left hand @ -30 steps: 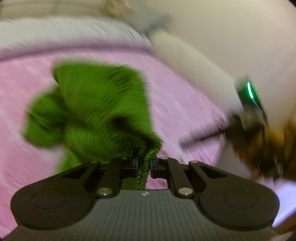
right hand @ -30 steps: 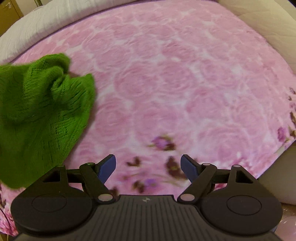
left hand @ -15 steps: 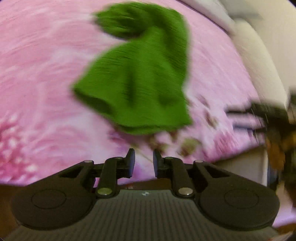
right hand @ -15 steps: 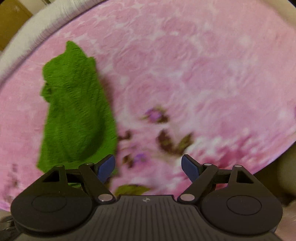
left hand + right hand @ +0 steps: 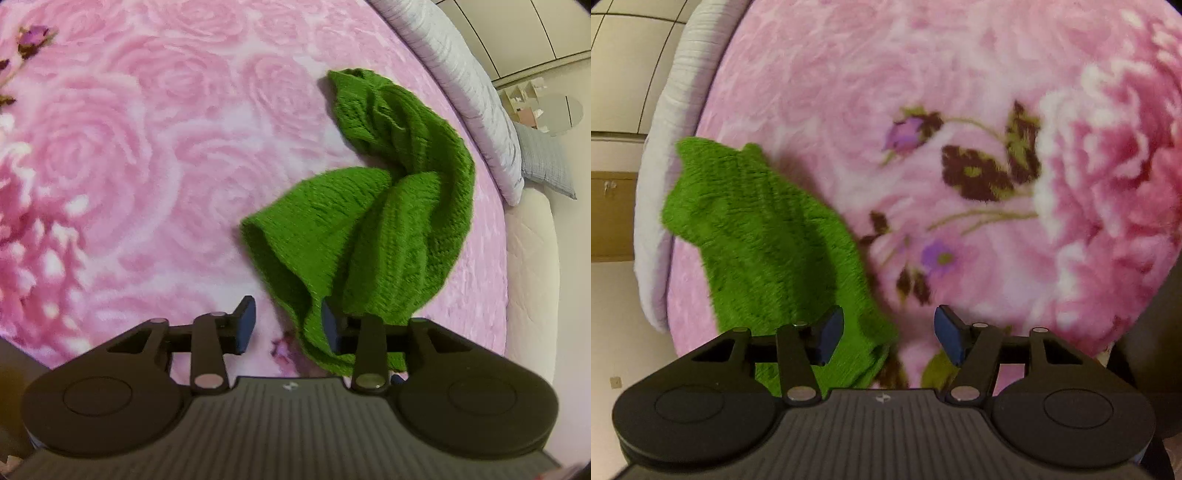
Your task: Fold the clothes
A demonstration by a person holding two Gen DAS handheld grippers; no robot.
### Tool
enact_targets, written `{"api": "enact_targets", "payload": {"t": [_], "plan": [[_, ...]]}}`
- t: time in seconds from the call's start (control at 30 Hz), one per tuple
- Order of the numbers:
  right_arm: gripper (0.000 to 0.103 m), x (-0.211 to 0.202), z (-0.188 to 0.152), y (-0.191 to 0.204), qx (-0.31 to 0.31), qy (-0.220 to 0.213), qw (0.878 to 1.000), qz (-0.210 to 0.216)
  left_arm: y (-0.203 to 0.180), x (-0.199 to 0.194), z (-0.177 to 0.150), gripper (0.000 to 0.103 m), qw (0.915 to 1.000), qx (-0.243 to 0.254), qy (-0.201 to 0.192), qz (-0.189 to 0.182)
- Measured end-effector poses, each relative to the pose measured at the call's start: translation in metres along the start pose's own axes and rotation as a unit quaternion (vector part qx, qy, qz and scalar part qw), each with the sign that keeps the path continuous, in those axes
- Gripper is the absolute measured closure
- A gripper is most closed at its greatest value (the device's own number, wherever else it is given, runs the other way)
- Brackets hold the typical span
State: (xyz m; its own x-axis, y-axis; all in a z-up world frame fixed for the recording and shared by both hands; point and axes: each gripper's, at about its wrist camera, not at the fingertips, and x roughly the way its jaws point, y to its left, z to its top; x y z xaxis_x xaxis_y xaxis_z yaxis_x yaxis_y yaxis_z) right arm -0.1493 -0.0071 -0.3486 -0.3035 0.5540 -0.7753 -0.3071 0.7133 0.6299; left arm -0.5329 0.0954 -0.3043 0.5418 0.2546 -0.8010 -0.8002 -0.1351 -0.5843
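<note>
A green knitted garment (image 5: 384, 206) lies crumpled and twisted on the pink rose-patterned blanket (image 5: 147, 166). My left gripper (image 5: 288, 325) is open; the garment's near edge lies between its fingers and drapes against the right fingertip (image 5: 330, 326). In the right wrist view the same garment (image 5: 764, 240) lies at the left. My right gripper (image 5: 886, 332) is open, with the garment's near corner under its left fingertip (image 5: 831, 332) and reaching into the gap.
A white quilted pillow or duvet edge (image 5: 465, 85) runs along the far side of the bed. A cream padded bed frame (image 5: 532, 266) is at the right. The floor (image 5: 620, 332) shows beyond the bed's edge in the right wrist view.
My left gripper let go of the green garment and opened. The garment dropped onto the blanket. Both grippers moved down close to its near edge.
</note>
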Motion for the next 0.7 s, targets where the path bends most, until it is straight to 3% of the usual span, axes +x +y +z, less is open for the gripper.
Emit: {"api": "enact_targets", "payload": {"t": [0.07, 0.1, 0.13, 0.2, 0.3, 0.4, 0.53, 0.7], "plan": [[0.048, 0.009, 0.0, 0.004, -0.014, 0.003, 1.0, 0.019, 0.007, 0.004, 0.006, 0.067, 1.0, -0.007, 0.003, 0.001], [0.075, 0.013, 0.0, 0.007, -0.021, 0.005, 0.999, 0.029, 0.009, 0.005, 0.008, 0.066, 0.9999, -0.011, 0.004, -0.001], [0.086, 0.019, 0.0, 0.009, -0.024, 0.016, 0.999, 0.037, 0.011, 0.006, 0.011, 0.066, 0.9998, -0.017, 0.006, -0.004], [0.09, 0.028, -0.003, 0.013, -0.024, 0.024, 0.999, 0.031, 0.015, 0.009, 0.016, 0.066, 0.9993, -0.032, 0.01, -0.016], [0.094, 0.019, -0.006, 0.017, -0.03, -0.003, 0.999, 0.028, 0.019, 0.01, 0.02, 0.063, 0.9975, -0.058, 0.008, -0.038], [0.095, -0.015, 0.0, 0.009, -0.029, -0.064, 0.998, 0.003, 0.022, 0.009, 0.024, 0.059, 0.994, -0.088, 0.003, -0.065], [0.095, -0.064, 0.022, -0.019, -0.006, -0.133, 0.99, -0.056, 0.024, 0.017, 0.026, 0.05, 0.9933, -0.096, -0.005, -0.064], [0.094, -0.067, 0.037, -0.029, 0.004, -0.128, 0.988, -0.082, 0.02, 0.035, 0.024, 0.046, 0.9935, -0.09, 0.006, -0.069]]}}
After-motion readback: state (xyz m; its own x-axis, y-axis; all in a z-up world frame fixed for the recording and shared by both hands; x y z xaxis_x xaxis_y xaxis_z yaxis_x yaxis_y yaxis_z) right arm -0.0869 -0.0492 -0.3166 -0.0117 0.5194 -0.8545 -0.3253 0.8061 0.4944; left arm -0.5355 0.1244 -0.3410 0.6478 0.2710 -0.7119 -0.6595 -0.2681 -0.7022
